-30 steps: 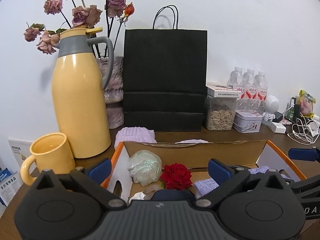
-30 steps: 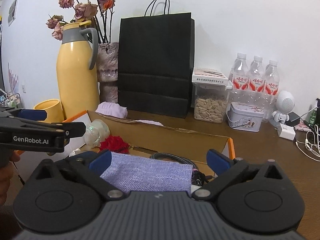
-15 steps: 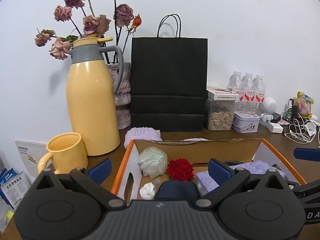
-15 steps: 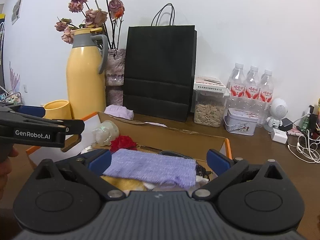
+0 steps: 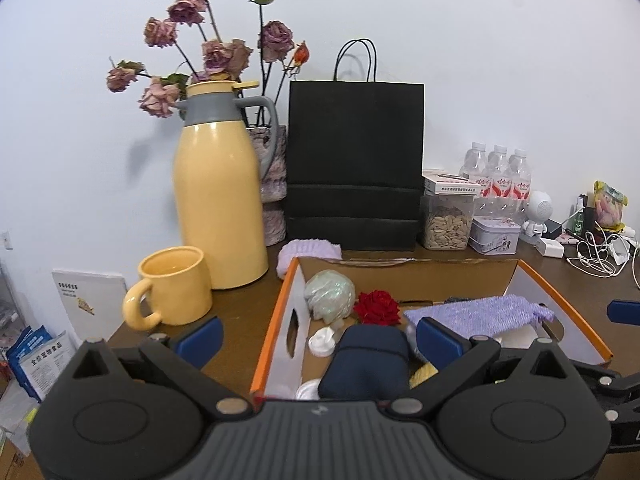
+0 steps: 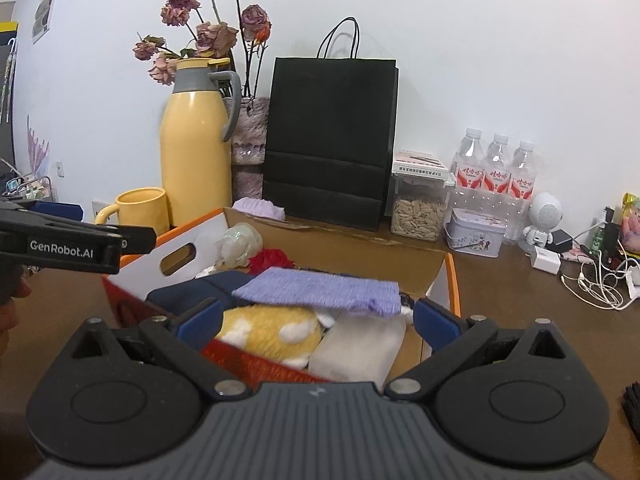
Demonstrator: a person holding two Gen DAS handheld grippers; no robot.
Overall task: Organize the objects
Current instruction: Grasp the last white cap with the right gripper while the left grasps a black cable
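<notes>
An open cardboard box (image 5: 276, 320) with orange edges sits on the brown table, just ahead of both grippers. In it lie a pale shimmery ball (image 5: 329, 295), a red rose (image 5: 377, 307), a purple knitted cloth (image 5: 480, 314), a navy case (image 5: 366, 362) and a white cap (image 5: 322, 342). My left gripper (image 5: 320, 340) hovers open over the box's near left end, holding nothing. My right gripper (image 6: 316, 320) is open and empty above the box (image 6: 450, 276), over a yellow spotted plush (image 6: 272, 332), a white pouch (image 6: 360, 350) and the purple cloth (image 6: 320, 290).
A yellow thermos (image 5: 220, 208), yellow mug (image 5: 176, 286), vase of dried roses (image 5: 274, 184) and black paper bag (image 5: 356, 168) line the wall. A seed jar (image 5: 448, 220), tin (image 5: 494, 236), water bottles (image 5: 496, 176), white robot toy (image 5: 538, 212) and cables (image 5: 596, 256) sit to the right. A purple knit (image 5: 310, 250) lies behind the box.
Both grippers have drawn back and risen from the box, so more of its contents show. Both stay open and empty.
</notes>
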